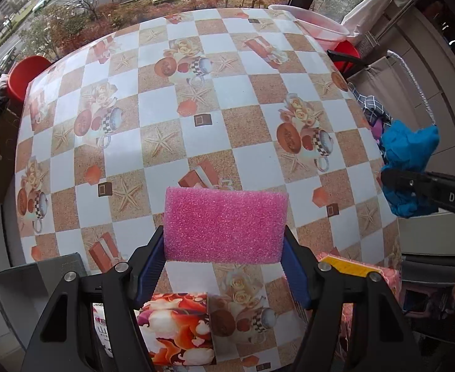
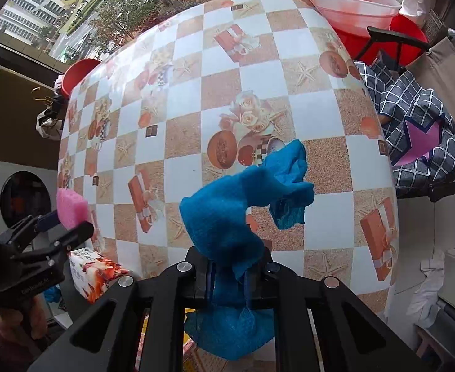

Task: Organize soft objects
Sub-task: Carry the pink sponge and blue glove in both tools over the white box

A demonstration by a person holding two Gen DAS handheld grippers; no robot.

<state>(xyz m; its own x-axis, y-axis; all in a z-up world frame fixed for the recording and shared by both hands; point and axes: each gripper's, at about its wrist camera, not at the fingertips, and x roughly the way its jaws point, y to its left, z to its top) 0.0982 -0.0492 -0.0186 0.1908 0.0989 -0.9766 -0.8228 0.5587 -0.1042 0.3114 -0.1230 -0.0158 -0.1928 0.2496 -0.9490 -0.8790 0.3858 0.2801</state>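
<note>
My left gripper (image 1: 225, 266) is shut on a pink sponge (image 1: 225, 224) and holds it above the near part of the checkered table (image 1: 196, 93); it also shows at the left of the right wrist view (image 2: 69, 217), with the pink sponge (image 2: 70, 206) between its blue pads. My right gripper (image 2: 230, 276) is shut on a crumpled blue cloth (image 2: 243, 210), held above the table's near edge. In the left wrist view the blue cloth (image 1: 410, 161) hangs at the right, past the table's right edge, clamped by the right gripper (image 1: 394, 183).
A floral tissue pack (image 1: 177, 328) lies at the near edge below the left gripper. A pink basin (image 2: 351, 6) sits at the far right corner over a red tub (image 2: 410, 37). A checked cloth (image 2: 419, 124) fills a hamper to the right. A red bucket (image 1: 25, 74) stands far left.
</note>
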